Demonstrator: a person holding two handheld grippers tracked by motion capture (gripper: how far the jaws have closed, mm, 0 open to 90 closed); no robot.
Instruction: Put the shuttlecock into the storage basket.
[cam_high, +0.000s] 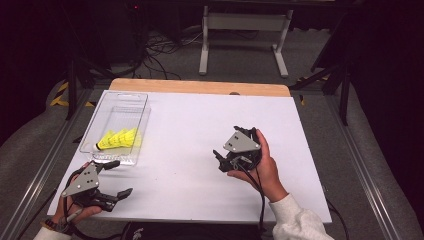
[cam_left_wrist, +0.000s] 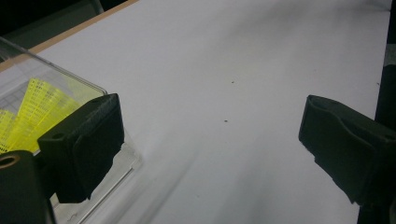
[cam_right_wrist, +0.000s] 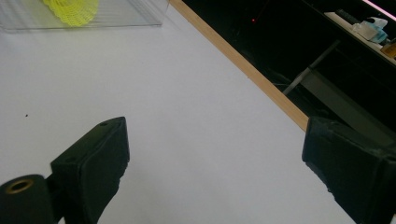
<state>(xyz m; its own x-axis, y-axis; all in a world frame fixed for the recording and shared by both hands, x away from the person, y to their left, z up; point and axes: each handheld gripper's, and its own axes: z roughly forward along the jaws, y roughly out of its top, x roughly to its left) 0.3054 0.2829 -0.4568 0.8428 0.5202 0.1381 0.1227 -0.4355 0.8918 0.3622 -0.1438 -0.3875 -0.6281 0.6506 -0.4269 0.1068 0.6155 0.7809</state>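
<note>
The yellow shuttlecocks (cam_high: 120, 139) lie together inside the clear plastic box (cam_high: 131, 95), which stands on the left part of the white bench (cam_high: 200, 130). The left gripper (cam_high: 116, 179) is at the near corner of this box, and its jaws are spread wide with nothing between them; in the left gripper view one jaw is just beside the box corner, maybe touching it, and the other jaw is far out over the bare bench. The right gripper (cam_high: 220, 161) is held in the person's right hand (cam_high: 265, 167) near the middle of the bench, well apart from the box, and its jaws are also released and empty. I think the danger is at the left side: the box is light and the bench surface looks smooth, so if the left jaw pushes against the corner, the box may slide or turn away. The wall of the box is transparent and difficult to see, so a jaw could hit the rim instead of going inside. The shuttlecocks overlap, so a careless grip may crush the soft skirts or lift two together.
</note>
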